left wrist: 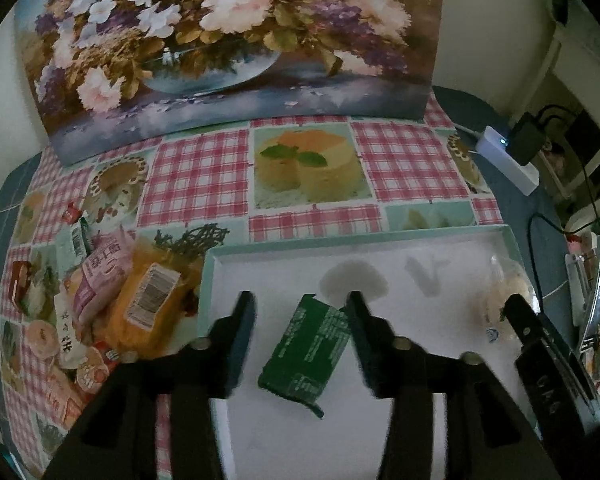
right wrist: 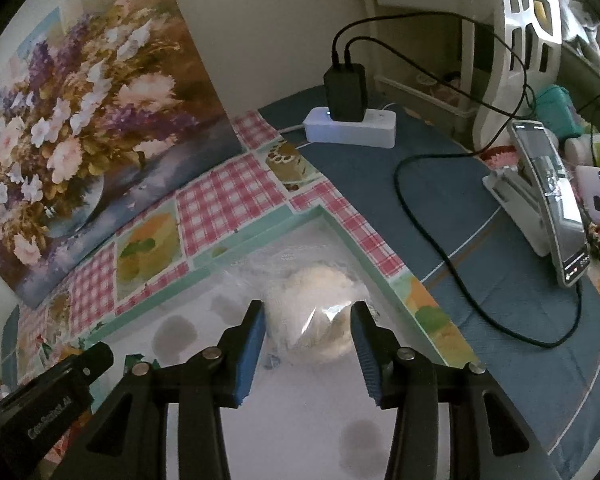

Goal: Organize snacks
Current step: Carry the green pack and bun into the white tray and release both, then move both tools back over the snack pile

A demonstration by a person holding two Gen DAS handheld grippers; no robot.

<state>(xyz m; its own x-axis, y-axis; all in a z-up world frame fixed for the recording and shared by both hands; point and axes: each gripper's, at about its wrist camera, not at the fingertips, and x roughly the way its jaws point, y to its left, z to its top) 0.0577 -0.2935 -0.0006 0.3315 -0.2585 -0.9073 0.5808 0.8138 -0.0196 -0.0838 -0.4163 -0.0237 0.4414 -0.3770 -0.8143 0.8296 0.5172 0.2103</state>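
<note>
In the left wrist view, the left gripper (left wrist: 300, 336) is hanging over a white tray (left wrist: 380, 236) with a mint-green rim, its jaws standing apart. A green snack packet (left wrist: 306, 354) is lying flat on the tray floor between them, and neither pad seems to be pressing on it. A pile of snack packets (left wrist: 112, 300) is sitting on the checked tablecloth (left wrist: 408, 160) just left of the tray. A floral painting (left wrist: 228, 40) is leaning against the wall behind.

In the right wrist view, the right gripper (right wrist: 308, 340) is pointing down into the tray's far right corner, its blue pads (right wrist: 252, 348) flanking a clear-wrapped pastry (right wrist: 320, 300). Glare is blurring the wrapper, so whether the pads are touching it cannot be told. The left gripper (right wrist: 100, 354) is showing at the lower left. A power strip (right wrist: 352, 130) and a propped phone (right wrist: 548, 200) are standing beyond the tray
</note>
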